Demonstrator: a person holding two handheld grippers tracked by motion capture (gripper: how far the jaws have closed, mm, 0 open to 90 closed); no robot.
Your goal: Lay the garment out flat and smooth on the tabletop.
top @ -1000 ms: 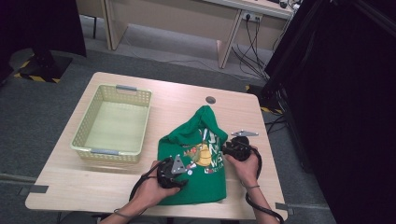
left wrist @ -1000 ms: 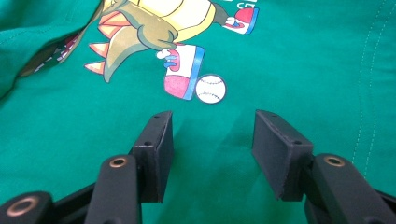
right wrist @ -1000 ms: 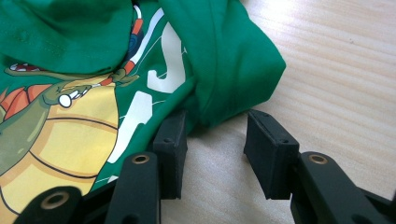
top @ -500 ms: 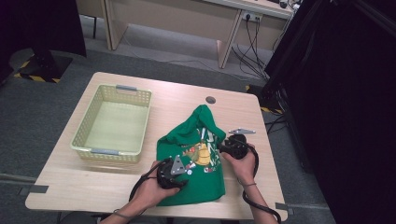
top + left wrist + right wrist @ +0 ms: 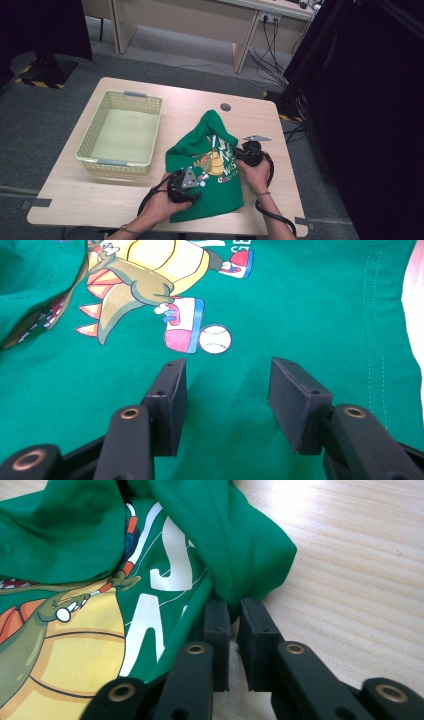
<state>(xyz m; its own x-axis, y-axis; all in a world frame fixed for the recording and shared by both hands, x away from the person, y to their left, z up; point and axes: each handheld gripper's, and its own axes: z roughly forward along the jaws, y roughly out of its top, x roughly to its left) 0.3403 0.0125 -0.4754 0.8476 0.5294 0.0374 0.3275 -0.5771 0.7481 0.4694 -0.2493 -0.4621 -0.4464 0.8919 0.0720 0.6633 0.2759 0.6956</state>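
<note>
While my right gripper (image 5: 231,611), jaws just closing, pinches a fold of the green dinosaur-print shirt (image 5: 210,165), it lies rumpled, seemingly half-folded; left gripper (image 5: 227,390) half-open above it, holding nothing.

Wooden table (image 5: 65,200), green shirt (image 5: 207,200), yellow basket (image 5: 87,150)

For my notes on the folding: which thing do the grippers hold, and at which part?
The right gripper, jaws just closing, pinches a fold at the green shirt's edge. The left gripper stands open over it.

Even overhead light, soft shadows, glare on the table (image 5: 360,540), dark room edges, near gripper parts blurred.
</note>
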